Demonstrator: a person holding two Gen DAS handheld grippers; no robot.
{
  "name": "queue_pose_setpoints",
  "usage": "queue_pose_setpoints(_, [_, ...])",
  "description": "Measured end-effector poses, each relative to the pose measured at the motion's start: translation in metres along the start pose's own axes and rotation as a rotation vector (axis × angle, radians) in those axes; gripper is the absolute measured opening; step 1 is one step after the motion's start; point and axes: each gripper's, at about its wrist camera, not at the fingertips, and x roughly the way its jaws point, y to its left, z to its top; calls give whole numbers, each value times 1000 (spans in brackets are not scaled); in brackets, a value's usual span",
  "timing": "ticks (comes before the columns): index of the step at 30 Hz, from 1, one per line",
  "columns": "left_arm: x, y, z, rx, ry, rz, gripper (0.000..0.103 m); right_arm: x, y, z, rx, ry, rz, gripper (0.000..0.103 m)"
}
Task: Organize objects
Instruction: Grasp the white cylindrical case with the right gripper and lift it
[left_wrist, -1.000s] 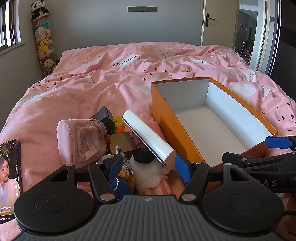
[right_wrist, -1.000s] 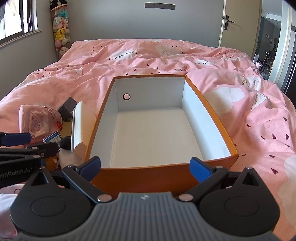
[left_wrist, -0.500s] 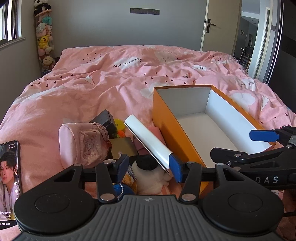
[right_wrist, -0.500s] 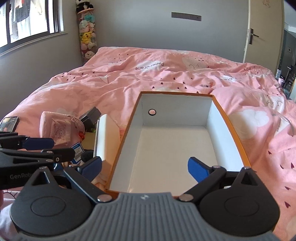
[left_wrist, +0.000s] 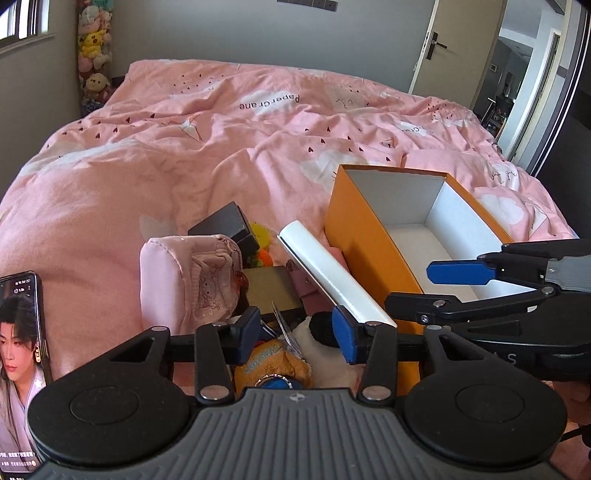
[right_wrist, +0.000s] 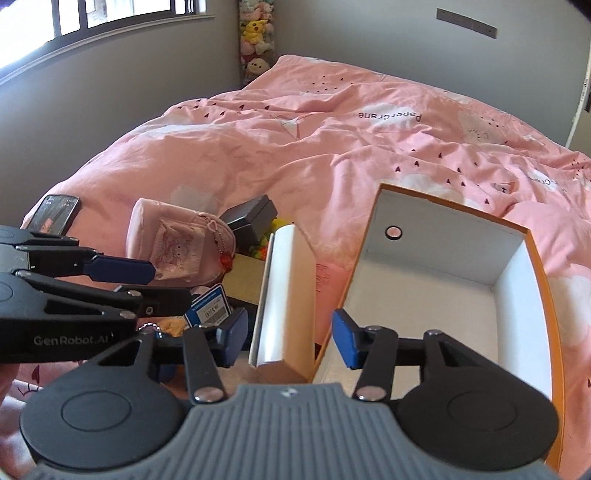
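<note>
An open orange box (left_wrist: 369, 236) with a white inside lies on the pink bed, also in the right wrist view (right_wrist: 539, 295). Left of it a long white box (left_wrist: 332, 273) leans among a pile. My left gripper (left_wrist: 295, 338) hangs over an orange and white plush toy (left_wrist: 273, 363). Its jaws are closing and the pads touch nothing. My right gripper (right_wrist: 289, 341) straddles the near end of the white box (right_wrist: 288, 295). Those jaws are closing too, with a gap still showing at the right pad. Each gripper appears side-on in the other's view.
The pile holds a pink pouch (left_wrist: 192, 280), a dark box (left_wrist: 221, 221), a brown carton (left_wrist: 269, 291), a yellow toy (left_wrist: 258, 232) and a blue card (right_wrist: 208, 310). A lit phone (left_wrist: 18, 350) lies at the left. Pink duvet stretches beyond; plush toys stand in the corner.
Both grippers' jaws have narrowed. The right gripper has swung left and rolled, from over the orange box to the white box. The left gripper has shifted left over the pile.
</note>
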Motion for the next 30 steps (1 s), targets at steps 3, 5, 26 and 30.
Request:
queue_pose_setpoints(3, [6, 10, 4, -19, 34, -7, 41, 11, 4, 7, -45, 38, 29, 49])
queue_pose_setpoints(5, [10, 17, 6, -42, 45, -20, 41, 20, 6, 12, -73, 64, 49, 48])
queue_pose_setpoints(26, [56, 41, 32, -103, 137, -25, 33, 112, 16, 48, -265, 280, 15, 43])
queue_pose_setpoints(30, [64, 45, 35, -117, 158, -42, 33, 113, 10, 51, -244, 277, 32, 41])
